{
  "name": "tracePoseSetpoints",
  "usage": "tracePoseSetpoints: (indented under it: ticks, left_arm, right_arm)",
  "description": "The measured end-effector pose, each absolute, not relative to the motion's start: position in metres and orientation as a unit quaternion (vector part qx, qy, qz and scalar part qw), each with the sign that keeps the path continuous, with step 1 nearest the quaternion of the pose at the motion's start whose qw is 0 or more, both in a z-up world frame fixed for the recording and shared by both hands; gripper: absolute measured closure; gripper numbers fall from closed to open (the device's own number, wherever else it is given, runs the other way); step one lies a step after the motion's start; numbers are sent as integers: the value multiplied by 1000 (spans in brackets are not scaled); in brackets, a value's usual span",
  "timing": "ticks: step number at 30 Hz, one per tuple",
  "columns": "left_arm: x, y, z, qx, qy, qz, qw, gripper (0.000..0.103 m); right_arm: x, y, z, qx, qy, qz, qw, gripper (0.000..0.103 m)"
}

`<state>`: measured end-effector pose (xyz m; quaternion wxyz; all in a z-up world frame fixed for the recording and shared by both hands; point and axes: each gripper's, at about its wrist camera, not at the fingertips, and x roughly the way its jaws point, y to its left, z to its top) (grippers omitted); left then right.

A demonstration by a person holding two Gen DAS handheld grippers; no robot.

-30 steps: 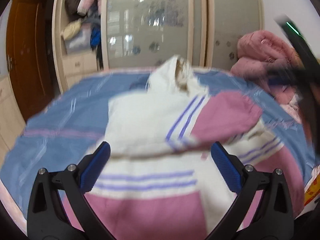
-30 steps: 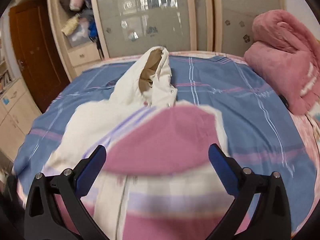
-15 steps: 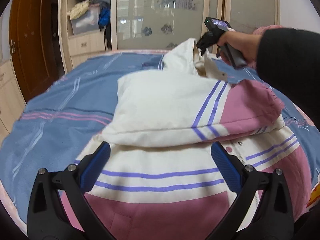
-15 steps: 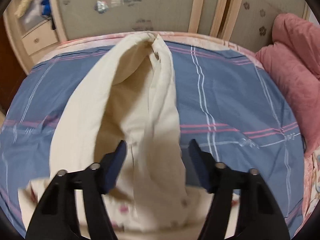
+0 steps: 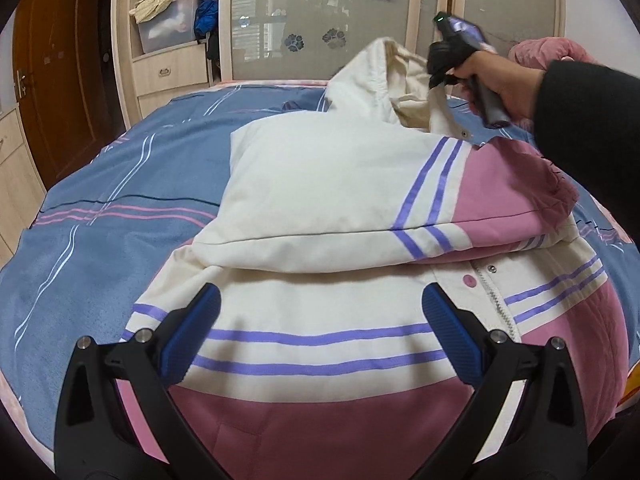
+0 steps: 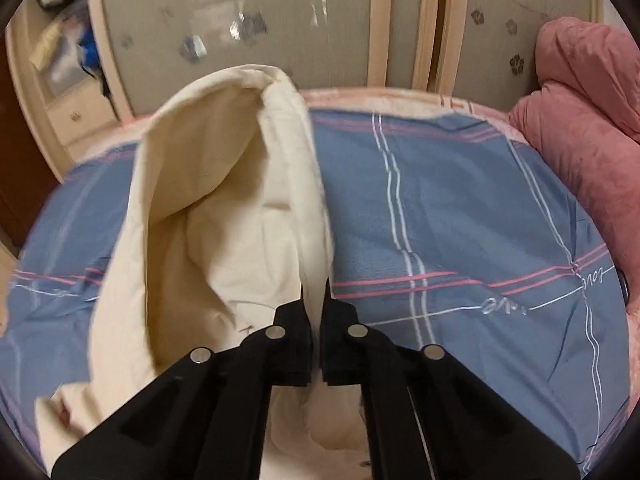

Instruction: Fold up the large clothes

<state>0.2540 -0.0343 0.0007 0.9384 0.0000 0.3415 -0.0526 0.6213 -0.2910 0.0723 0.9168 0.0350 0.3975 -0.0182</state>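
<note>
A bed (image 5: 100, 200) fills most of both views, covered by a blue sheet crossed with pink and white stripes. A bunched pink blanket (image 6: 580, 120) lies at its far right corner. Behind the bed stands a wardrobe with frosted sliding doors (image 5: 328, 16) printed with small flowers and framed in pale wood. To their left, open shelves hold a clear storage box (image 5: 168, 28) and loose clothes above a drawer (image 5: 168, 70). A brown wooden door (image 5: 52, 80) stands at far left.

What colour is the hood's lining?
Plain cream, no pattern: the hood shows best in the right wrist view.
</note>
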Motion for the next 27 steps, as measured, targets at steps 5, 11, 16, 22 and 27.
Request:
tracePoseSetpoints:
  ticks: [5,11,16,22,27]
  left_arm:
    - [249,-36,6,-2,332,-56,942,2]
    - [245,-34,16,-7,313,-65,948,2]
    - [290,-54,53,22,283,-40,958,2]
    - [404,-102,102,87,255,-15,963,2]
    - [507,-133,120,144,278,31,949,2]
  right_arm:
    - [533,-308,99,57,344,33,937,101]
    - [446,-308,100,71,293,65,951,101]
    - [417,-308,89,111,274,89,951,101]
    - [406,-314,82,123,273,108,948,101]
    - [403,-321,84,125,273,117,947,101]
